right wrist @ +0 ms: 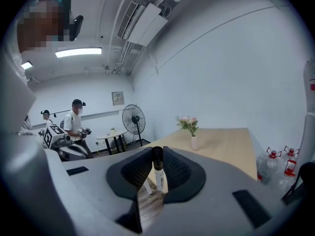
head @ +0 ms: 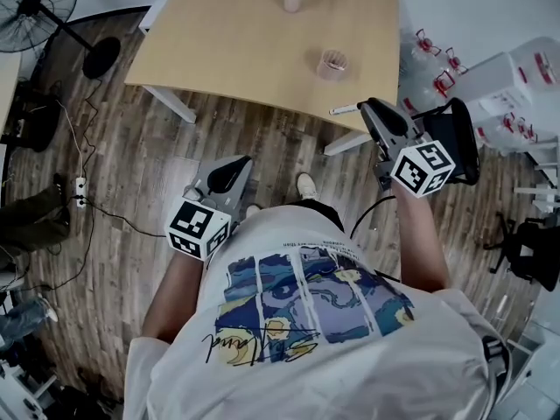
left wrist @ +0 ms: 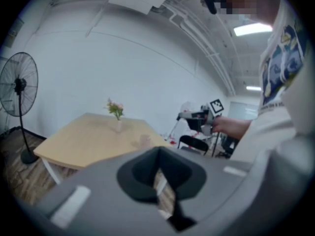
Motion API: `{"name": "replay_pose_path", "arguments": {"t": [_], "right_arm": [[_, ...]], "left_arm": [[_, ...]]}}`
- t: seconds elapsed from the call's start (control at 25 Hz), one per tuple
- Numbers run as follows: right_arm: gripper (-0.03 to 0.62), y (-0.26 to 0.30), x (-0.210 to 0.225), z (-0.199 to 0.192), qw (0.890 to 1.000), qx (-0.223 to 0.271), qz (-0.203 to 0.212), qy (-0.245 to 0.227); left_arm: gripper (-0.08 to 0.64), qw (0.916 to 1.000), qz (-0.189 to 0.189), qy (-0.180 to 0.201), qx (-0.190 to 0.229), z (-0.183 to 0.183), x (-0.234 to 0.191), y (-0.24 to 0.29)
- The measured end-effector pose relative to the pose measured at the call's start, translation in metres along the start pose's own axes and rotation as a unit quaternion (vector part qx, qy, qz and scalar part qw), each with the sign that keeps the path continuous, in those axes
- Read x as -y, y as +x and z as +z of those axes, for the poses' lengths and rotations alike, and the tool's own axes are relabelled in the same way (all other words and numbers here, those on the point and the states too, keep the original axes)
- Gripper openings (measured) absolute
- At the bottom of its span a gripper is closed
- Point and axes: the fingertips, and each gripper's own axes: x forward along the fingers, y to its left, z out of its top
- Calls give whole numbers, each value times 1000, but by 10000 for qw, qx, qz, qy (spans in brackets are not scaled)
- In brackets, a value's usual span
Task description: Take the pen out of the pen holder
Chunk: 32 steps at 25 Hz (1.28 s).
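**Head view:** your right hand-held gripper (head: 367, 108) holds the pen (head: 343, 109) by the table's (head: 227, 42) near edge, clear of the pen holder (head: 332, 62). The pen juts sideways from the tips, so a quick swing could lever it loose. The script on your shirt is unreadable.

**Left gripper view:** your left hand-held gripper (left wrist: 158, 154) has its jaws together and empty.

**Right gripper view:** the jaws are clamped on the pen near its dark cap. The label print is too small to read.

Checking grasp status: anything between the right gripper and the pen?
Nothing visible. The pen is already clamped between the right gripper's fingers, with no other thing in the gap. It is out of the pen holder, which stands apart on the table.
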Motion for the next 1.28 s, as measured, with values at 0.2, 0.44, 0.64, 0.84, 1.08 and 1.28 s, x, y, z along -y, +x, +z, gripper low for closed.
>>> {"name": "replay_pose_path", "arguments": {"t": [0.2, 0.44, 0.64, 0.84, 1.08, 1.28], "right_arm": [[58, -11, -38, -11, 10000, -12, 2, -13], [58, -19, -75, -20, 9999, -78, -24, -78], [58, -20, -92, -15, 9997, -106, -15, -240], [58, -20, -101, -13, 9996, -106, -28, -256], [58, -21, -103, -12, 9994, -127, -6, -317], [58, -20, -105, -8, 9993, -114, 3, -350]], "left_arm": [[8, 9998, -144, -50, -91, -19, -1, -23], [8, 9993, -326, -83, -153, -34, -3, -38], [8, 9988, -485, -62, -102, -34, 1, -43], [8, 9980, -604, -82, -157, -40, 1, -41], [8, 9979, -633, -59, -123, -37, 0, -37], [8, 9978, -642, -66, -150, -38, 0, -37]]}}
